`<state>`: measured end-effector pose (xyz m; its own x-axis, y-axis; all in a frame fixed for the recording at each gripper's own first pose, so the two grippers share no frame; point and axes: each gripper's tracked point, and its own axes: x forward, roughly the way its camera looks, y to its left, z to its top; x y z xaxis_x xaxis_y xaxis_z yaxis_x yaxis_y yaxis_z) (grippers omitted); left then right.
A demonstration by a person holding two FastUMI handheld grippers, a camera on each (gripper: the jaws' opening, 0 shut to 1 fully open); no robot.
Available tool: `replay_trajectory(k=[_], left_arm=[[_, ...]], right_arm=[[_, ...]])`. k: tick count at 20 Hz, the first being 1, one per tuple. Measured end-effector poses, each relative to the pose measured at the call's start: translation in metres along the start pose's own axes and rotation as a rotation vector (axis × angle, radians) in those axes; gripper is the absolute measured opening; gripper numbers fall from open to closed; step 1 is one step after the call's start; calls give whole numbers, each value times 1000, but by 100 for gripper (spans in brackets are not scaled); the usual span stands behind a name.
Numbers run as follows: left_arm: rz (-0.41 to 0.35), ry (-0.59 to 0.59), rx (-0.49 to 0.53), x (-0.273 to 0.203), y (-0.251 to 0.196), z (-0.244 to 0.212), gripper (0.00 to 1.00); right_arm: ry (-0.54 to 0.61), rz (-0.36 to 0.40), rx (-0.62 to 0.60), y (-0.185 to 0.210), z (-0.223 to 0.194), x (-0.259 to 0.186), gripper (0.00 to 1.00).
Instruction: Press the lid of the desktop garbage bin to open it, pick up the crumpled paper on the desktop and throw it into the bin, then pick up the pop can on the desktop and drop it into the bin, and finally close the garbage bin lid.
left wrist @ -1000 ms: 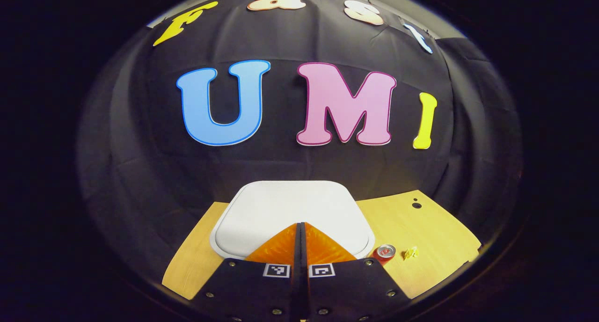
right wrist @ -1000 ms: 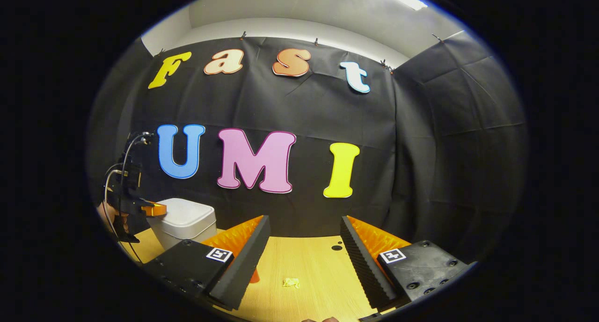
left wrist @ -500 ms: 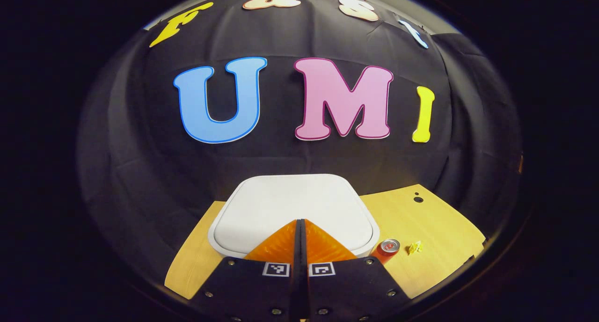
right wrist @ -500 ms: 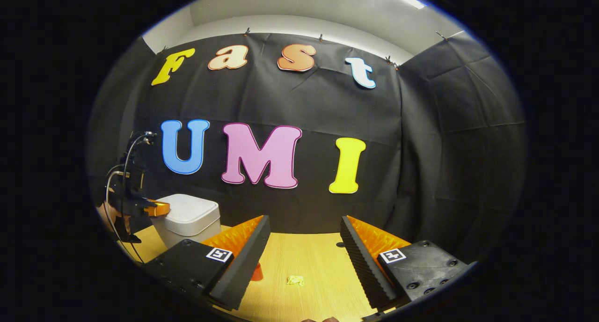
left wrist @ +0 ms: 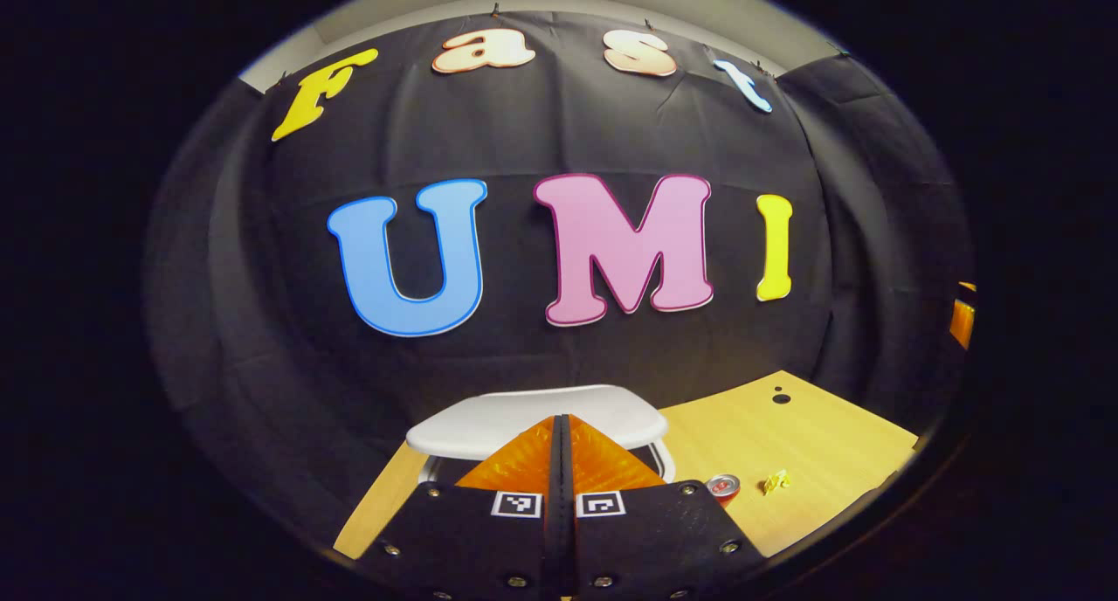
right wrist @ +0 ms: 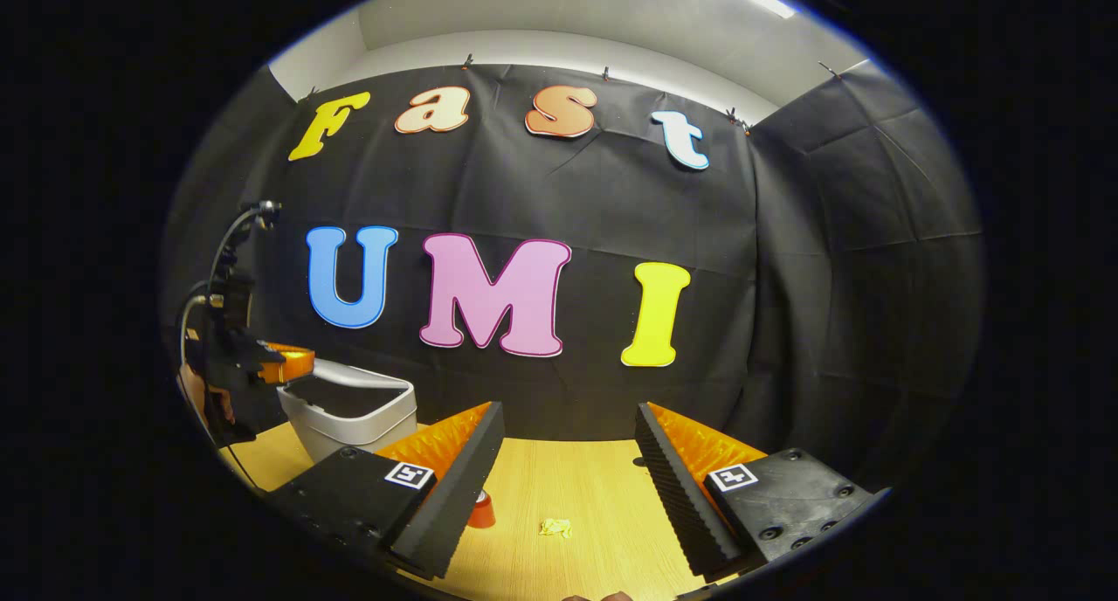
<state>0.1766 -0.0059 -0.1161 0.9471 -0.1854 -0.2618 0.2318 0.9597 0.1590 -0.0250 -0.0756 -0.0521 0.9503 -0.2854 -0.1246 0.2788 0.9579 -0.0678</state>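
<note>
The white desktop bin (right wrist: 349, 422) stands at the table's left end, its lid (left wrist: 541, 417) tilted up at the front over a dark opening. My left gripper (left wrist: 563, 419) is shut with nothing between its fingers and hovers just above the lid's near edge; in the right gripper view this left gripper (right wrist: 286, 363) hangs over the bin's left rim. A red pop can (left wrist: 723, 486) stands right of the bin, with the crumpled yellow paper (left wrist: 774, 481) beside it. My right gripper (right wrist: 568, 409) is open above the table, with the can (right wrist: 479, 511) and paper (right wrist: 555, 527) below it.
The pale wooden table (left wrist: 786, 435) has a small dark hole (left wrist: 780, 398) near its back edge. Black cloth walls close off the back and right side. A hand (right wrist: 196, 391) and cables sit behind the left gripper at the far left.
The bin lid has sprung from flat to tilted open. My left gripper lifted off the lid and pitched upward. The right gripper barely shifted.
</note>
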Motion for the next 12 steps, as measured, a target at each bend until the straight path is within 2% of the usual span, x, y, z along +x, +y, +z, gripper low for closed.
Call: replay_trajectory(k=[3,5,7,9,12], left_arm=[[-24,-39,-40,-17,-13,26,1],[-11,-41,-37,-27,-18,32,1],[-32,-62,-22,-39,-32,41,1],[-79,-91,-9,-50,-51,48,8],[-139,-117,17,-67,-80,46,76]], right_arm=[[6,6,-9,2,-3,0,98],[8,11,-8,4,-2,-1,98],[9,21,-10,6,-3,-1,98],[17,30,-13,9,-6,0,98],[39,44,5,14,-13,0,98]])
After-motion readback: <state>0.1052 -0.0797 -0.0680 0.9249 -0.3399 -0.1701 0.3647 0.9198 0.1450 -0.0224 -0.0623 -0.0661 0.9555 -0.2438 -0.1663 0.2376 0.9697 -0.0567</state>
